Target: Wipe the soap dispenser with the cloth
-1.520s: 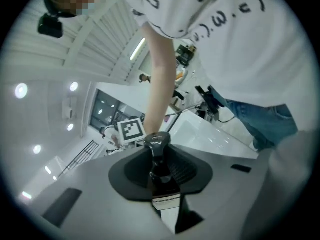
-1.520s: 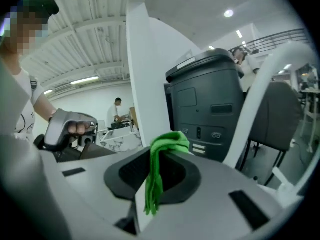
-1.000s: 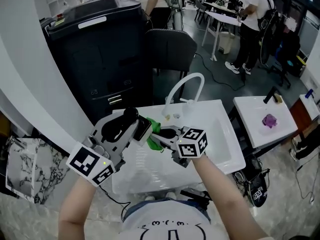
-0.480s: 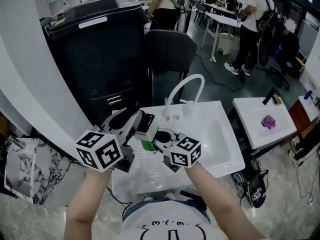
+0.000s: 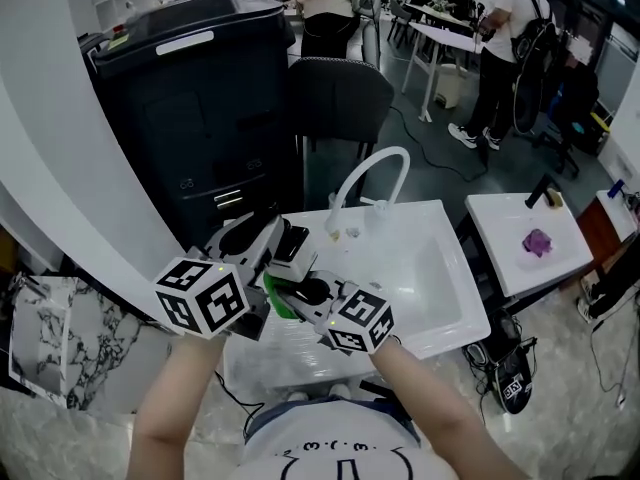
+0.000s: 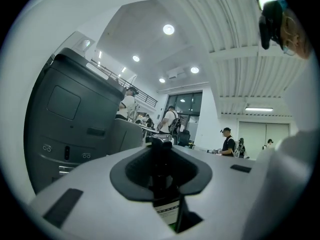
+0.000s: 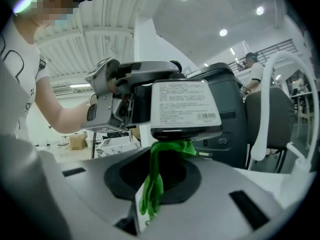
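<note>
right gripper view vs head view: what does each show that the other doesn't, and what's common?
Only right gripper view: the soap dispenser's white printed label with barcode, and the green cloth pinched in the right gripper's fingers, its top against the dispenser's base.
Only head view: a second basin holding a purple object, and the grippers' marker cubes.
Both: the left gripper holding the dispenser, the cloth, the white faucet, the black machine.

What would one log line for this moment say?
left gripper: holding soap dispenser | right gripper: green cloth against dispenser's underside | place: at sink
</note>
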